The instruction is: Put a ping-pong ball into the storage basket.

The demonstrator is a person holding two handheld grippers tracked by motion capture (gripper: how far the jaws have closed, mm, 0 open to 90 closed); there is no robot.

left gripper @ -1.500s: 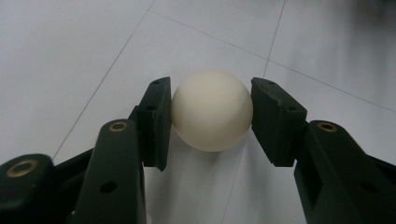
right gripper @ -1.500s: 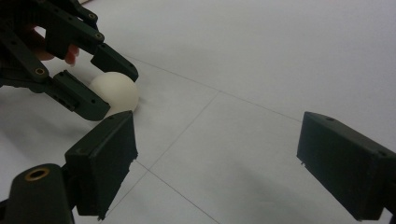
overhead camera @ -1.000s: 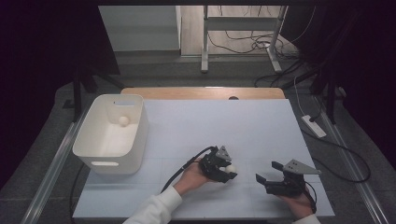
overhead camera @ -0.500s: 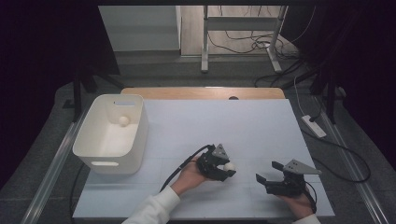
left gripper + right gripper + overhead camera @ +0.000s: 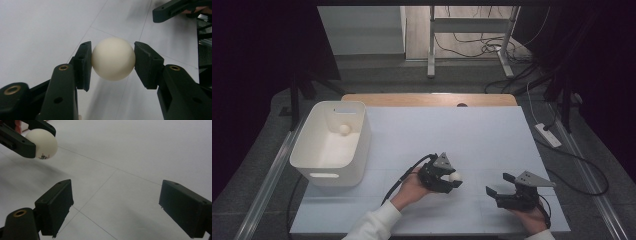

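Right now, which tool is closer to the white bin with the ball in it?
Left. The left tool, gripping a ball, sits mid-table, right of the bin. The right tool, open and empty, is farther right, near the table's front corner.

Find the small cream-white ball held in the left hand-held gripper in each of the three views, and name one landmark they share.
High view: small cream-white ball lower centre, between the left hand-held gripper's jaws.
Left gripper view: ball at centre, pinched by both black pads.
Right gripper view: ball top left, in the far gripper.
Shared landmark: the pale sheet with thin seam lines covering the table.
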